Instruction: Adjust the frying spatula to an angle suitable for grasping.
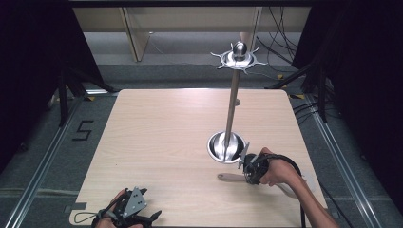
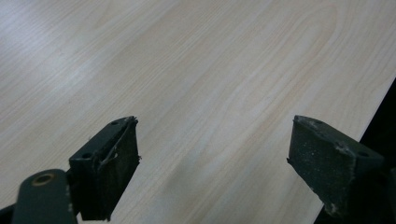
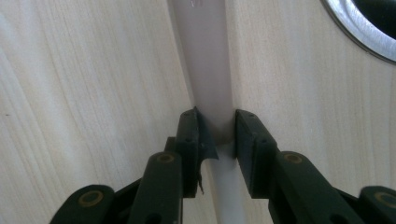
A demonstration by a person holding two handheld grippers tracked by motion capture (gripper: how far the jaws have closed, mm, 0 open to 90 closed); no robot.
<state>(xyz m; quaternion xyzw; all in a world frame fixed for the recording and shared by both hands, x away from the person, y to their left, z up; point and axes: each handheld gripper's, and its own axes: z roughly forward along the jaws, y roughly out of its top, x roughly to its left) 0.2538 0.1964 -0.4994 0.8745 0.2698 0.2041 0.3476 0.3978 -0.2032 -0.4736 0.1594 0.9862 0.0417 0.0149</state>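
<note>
While your right gripper [image 3: 219,128] is clamping the spoon handle [image 3: 212,70] lying flat on the table [image 1: 157,137] beside the steel stand base [image 1: 227,147], you're finishing the grasp. Next I'd judge a straight lift, likely toward the stand. Left gripper [image 2: 212,158] is resting released, holding nothing.

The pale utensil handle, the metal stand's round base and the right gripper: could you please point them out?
Pale utensil handle [image 3: 212,70], right gripper view, mid-handle.
Metal stand's round base [image 1: 216,147], high view, dish's left side.
Right gripper [image 3: 219,133], right gripper view, between fingertips.
</note>
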